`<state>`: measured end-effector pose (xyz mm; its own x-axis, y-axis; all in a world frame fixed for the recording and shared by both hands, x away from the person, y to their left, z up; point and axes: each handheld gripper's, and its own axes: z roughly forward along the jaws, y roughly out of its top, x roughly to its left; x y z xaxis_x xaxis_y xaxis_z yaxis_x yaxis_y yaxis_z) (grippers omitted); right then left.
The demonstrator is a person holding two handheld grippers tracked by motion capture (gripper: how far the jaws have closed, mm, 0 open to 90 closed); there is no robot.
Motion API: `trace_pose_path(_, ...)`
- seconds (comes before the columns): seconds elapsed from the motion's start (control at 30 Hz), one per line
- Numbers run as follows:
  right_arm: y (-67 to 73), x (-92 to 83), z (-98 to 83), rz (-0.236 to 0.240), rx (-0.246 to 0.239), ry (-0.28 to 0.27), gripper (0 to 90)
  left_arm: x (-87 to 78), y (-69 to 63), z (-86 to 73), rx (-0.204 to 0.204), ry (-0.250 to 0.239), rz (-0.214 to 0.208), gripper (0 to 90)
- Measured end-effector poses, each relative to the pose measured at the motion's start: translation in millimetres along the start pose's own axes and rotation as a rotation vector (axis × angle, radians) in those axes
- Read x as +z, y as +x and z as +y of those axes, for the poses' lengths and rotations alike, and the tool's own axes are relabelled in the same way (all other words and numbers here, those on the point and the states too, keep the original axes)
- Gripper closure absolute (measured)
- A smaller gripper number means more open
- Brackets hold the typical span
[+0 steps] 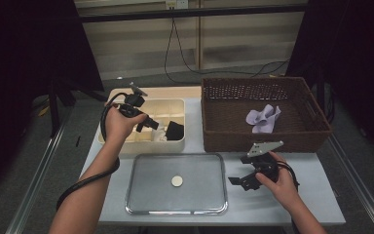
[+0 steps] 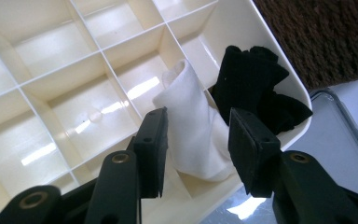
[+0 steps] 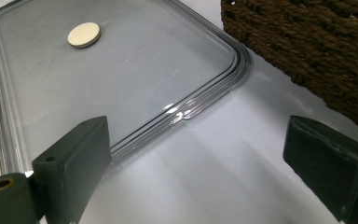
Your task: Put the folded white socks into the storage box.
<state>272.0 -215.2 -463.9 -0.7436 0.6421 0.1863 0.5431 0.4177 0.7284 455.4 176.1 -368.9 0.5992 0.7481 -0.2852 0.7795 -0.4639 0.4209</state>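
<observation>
In the left gripper view the white sock (image 2: 193,135) stands rolled in a near-corner cell of the cream organiser (image 2: 65,88), its lower end hidden behind the cell wall. It sits between the jaws of the left gripper (image 2: 196,149), which are part-way spread; whether the pads touch it is hard to make out. A black sock (image 2: 256,93) is bunched in the next cell, against the corner, and its folds are too dark to read.

From the high view the left gripper (image 1: 151,124) hangs over the organiser and hides part of it. The right gripper (image 1: 241,181) rests spread wide and empty above the tabletop (image 1: 311,187), just beside the tray (image 1: 141,195), which carries a small disc (image 1: 177,181). Behind it stands the wicker basket (image 1: 224,131) with a lilac cloth (image 1: 264,118) inside.
</observation>
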Motion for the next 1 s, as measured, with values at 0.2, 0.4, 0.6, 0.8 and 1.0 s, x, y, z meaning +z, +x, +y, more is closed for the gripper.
trace_pose_path(0.2, 0.2, 0.0, 0.1, 0.002, -0.001, 0.0, 7.5, -9.1, -0.9, 4.3, 0.006, -0.002, 0.009, 62.8)
trace_pose_path(0.4, 0.5, 0.3, 0.2, 0.002, -0.003, 0.003, 7.6, -15.6, -1.8, 7.3, -0.013, 0.004, -0.001, 71.8)
trace_pose_path(0.6, 0.7, 0.8, 0.1, 0.003, -0.004, 0.007, 7.6, -12.5, -0.2, 6.0, -0.04, 0.017, -0.014, 85.2)
trace_pose_path(0.8, 1.4, 1.6, 0.3, 0.007, -0.009, 0.006, 7.6, -5.0, 1.6, 3.7, -0.047, 0.029, -0.03, 90.0)
trace_pose_path(1.0, 1.4, 1.1, 0.3, 0.004, -0.009, 0.006, 7.6, 2.1, 4.1, 1.6, -0.057, 0.029, -0.028, 90.0)
